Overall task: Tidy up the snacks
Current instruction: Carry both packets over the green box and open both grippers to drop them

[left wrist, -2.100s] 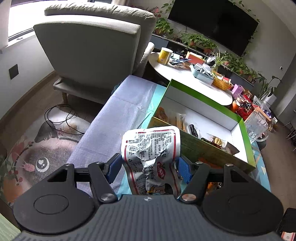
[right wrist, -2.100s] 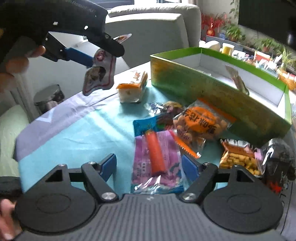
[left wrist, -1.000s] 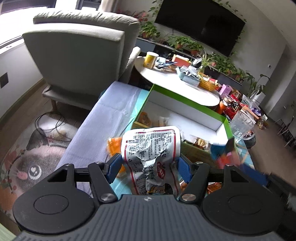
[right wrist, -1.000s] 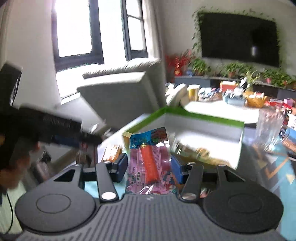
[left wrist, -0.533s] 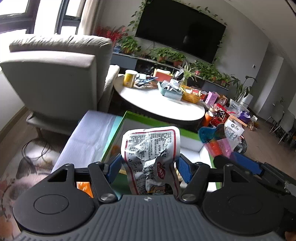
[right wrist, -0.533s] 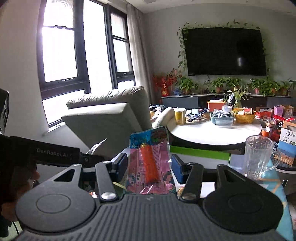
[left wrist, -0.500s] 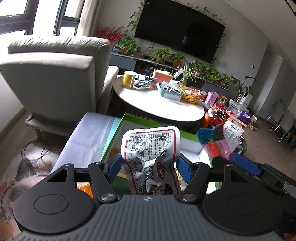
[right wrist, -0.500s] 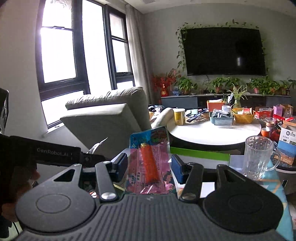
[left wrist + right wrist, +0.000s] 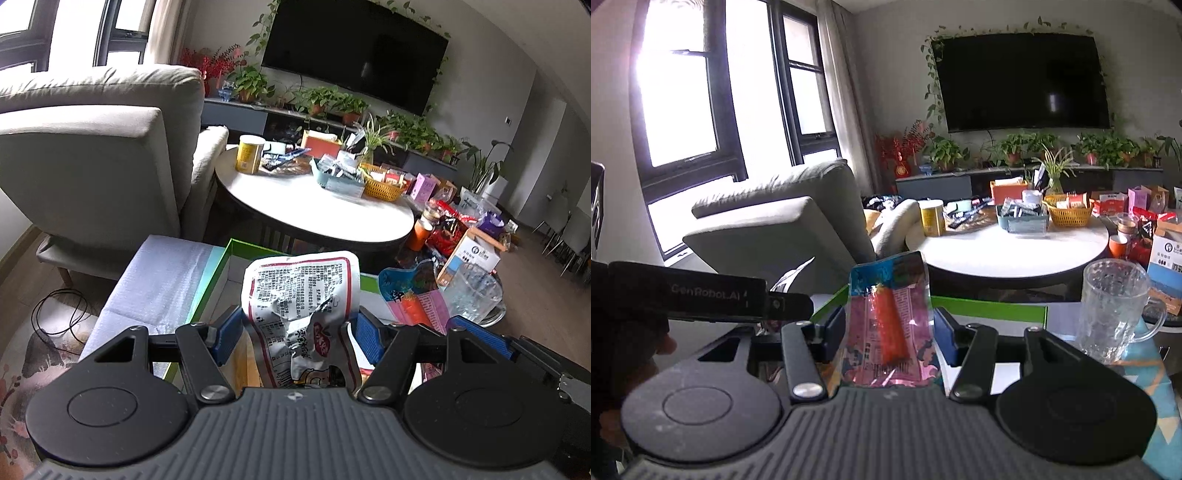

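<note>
My left gripper [image 9: 297,332] is shut on a crinkled white and silver snack packet [image 9: 301,295] that stands upright between its blue pads. It hangs over the green-rimmed white box [image 9: 207,291]. My right gripper [image 9: 889,332] is shut on a pink packet with an orange stick inside [image 9: 890,317]. In the left wrist view that pink packet [image 9: 413,295] shows just to the right, beside the right gripper's blue fingers [image 9: 480,338]. The left gripper's black body [image 9: 701,295] crosses the left side of the right wrist view. Much of the box's inside is hidden behind the packets.
A glass mug [image 9: 1112,306] stands right of the box on the teal cloth [image 9: 1160,417]. Behind is a round white table [image 9: 317,206] loaded with a yellow can, trays and a basket. A grey armchair [image 9: 99,155] stands at the left, with cartons and bags on the floor at right.
Both grippers have travelled forward over the box with their packets still held, and both views have tipped up toward the room. The loose snacks on the cloth have dropped out of sight.
</note>
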